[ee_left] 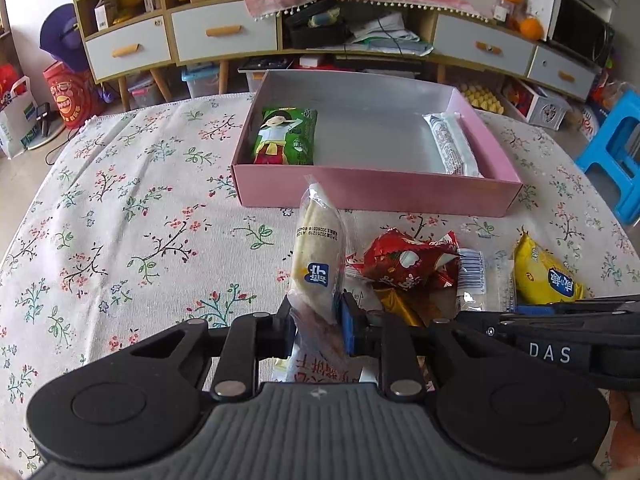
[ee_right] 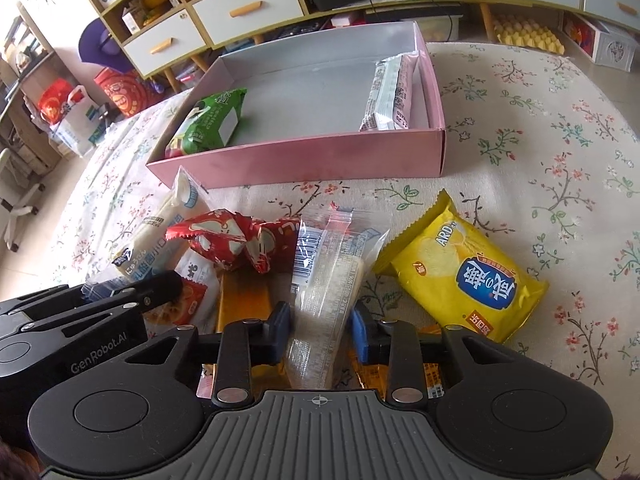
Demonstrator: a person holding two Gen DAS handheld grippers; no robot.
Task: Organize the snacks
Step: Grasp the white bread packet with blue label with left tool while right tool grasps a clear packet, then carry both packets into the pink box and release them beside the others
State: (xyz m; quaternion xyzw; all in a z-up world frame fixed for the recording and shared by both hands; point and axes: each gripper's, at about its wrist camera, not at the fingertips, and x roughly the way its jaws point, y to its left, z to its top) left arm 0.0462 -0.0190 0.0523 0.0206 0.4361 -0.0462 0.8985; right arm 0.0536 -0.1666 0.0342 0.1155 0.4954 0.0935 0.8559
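My left gripper (ee_left: 316, 322) is shut on the lower end of a clear-wrapped pale cake with a blue label (ee_left: 316, 248), which stands tilted above the snack pile; it also shows in the right wrist view (ee_right: 168, 220). My right gripper (ee_right: 320, 330) is shut on a clear-wrapped cracker pack (ee_right: 328, 276), lying beside a yellow chip bag (ee_right: 464, 272) and a crumpled red bag (ee_right: 236, 240). Behind the pile stands a pink box (ee_left: 376, 192). It holds a green snack pack (ee_left: 286, 136) at its left and a white pack (ee_left: 452, 144) at its right.
Orange and white packets lie under both grippers on a floral tablecloth (ee_left: 140, 220). A long cabinet with drawers (ee_left: 224, 32) runs behind the table. A blue stool (ee_left: 616, 152) stands at the right, and bags (ee_left: 68, 96) sit on the floor at the left.
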